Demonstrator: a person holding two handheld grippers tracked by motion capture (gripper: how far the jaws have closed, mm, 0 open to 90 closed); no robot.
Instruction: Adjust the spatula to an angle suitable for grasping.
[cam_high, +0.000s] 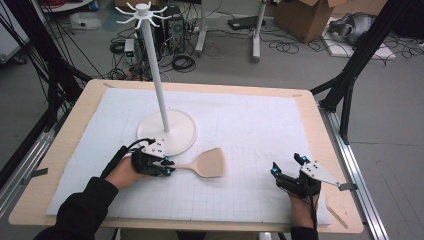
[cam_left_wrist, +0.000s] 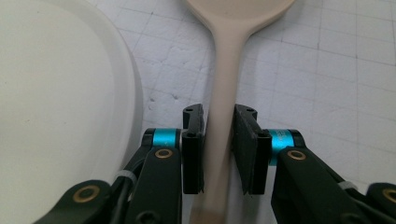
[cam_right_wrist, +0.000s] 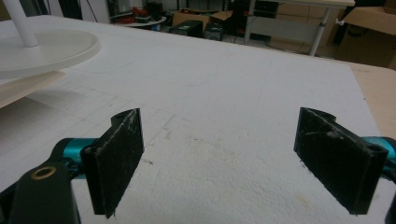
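Between the jaws of the left gripper (cam_left_wrist: 219, 154) lies the handle of one beige spatula (cam_high: 206, 163), clamped, its blade pointing right, just beside one white rack base (cam_high: 167, 131). Right gripper (cam_high: 288, 167) rests wide open, holding nothing, near the table's (cam_high: 65, 145) front-right edge; bare mat (cam_high: 250, 125) between.

The spatula (cam_left_wrist: 224, 93) is running off the top edge of the left gripper view, its blade cut away, and its handle end is slipping out of frame at the bottom between the jaws. The stand's round base (cam_left_wrist: 56, 107) is spilling past the left edge there. In the right gripper view, the stand's pole (cam_right_wrist: 19, 23) is being chopped off at the top.
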